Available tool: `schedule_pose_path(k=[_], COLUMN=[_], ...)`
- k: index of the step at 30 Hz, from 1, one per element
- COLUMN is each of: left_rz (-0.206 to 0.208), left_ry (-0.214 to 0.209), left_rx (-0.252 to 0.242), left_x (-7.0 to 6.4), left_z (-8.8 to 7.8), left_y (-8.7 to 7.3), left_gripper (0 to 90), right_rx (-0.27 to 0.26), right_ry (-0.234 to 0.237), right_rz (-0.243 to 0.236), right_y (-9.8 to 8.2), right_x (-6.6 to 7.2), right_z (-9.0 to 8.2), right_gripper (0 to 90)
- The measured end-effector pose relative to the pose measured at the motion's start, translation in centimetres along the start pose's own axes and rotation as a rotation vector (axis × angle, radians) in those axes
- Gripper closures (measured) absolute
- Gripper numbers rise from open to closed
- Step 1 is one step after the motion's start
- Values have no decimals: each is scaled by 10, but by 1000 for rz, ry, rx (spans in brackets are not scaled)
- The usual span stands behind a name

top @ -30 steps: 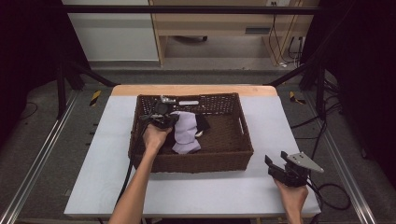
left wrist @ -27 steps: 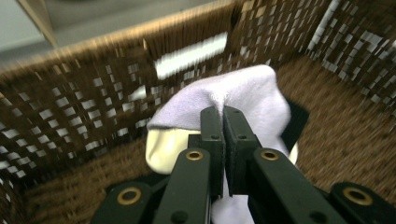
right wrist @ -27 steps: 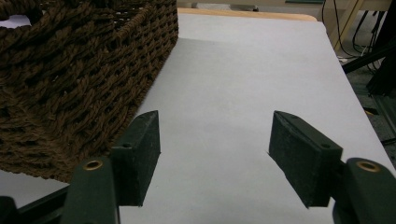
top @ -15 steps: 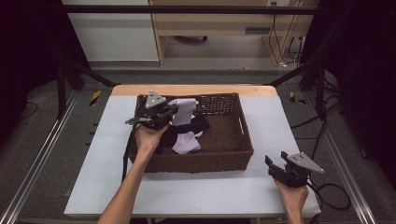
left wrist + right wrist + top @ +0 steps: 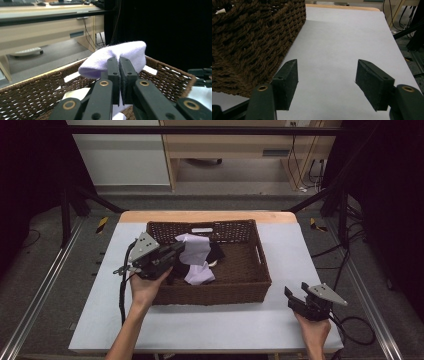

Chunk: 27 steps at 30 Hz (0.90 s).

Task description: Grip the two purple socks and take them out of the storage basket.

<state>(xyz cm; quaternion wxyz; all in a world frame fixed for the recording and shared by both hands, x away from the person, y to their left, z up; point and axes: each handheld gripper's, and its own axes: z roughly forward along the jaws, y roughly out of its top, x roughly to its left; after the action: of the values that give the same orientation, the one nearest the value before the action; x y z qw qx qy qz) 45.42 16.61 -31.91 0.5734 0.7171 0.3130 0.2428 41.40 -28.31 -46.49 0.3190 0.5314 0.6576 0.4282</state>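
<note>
A: Over the left end of the wicker basket, the left hand-held gripper is clamped on a lilac sock, jaws pressed together on a fold of it. The sock hangs partly above the basket, over dark clothing and a second lilac piece.

B: Handling properties?

A: Judged light, soft and limp; it will drape and swing. A pinch on a doubled fold, as in the left gripper view, should hold best.

B: Clearances?

A: The basket rim could snag trailing fabric, so lift clear first. Open white surface lies in front of and beside the basket. The right hand-held gripper rests there, jaws apart and empty, having just been closing slightly.
</note>
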Motion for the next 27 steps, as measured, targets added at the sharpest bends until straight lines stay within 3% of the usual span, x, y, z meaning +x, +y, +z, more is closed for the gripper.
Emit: schedule_pose_path(k=[2, 6, 14, 18, 27], left_rz=[-18, -14, -6, -10, -13], left_ry=[-28, -65, -105, -141, -190], left_rx=[-8, -2, -66, -61, -23], left_x=[-4, -14, -25, -33, -49], left_z=[-6, -13, -32, -42, -58], left_y=[-2, -9, -3, -7, -31], left_gripper=[867, 867, 868, 868, 868], right_rx=[1, -2, 0, 1, 7], right_ry=[1, 1, -2, 0, 0], right_rz=[2, 1, -2, 3, -4], right_y=[0, 0, 0, 0, -1], right_x=[0, 0, 0, 0, 1], right_z=[0, -1, 0, -1, -1], right_gripper=[346, 347, 347, 347, 349])
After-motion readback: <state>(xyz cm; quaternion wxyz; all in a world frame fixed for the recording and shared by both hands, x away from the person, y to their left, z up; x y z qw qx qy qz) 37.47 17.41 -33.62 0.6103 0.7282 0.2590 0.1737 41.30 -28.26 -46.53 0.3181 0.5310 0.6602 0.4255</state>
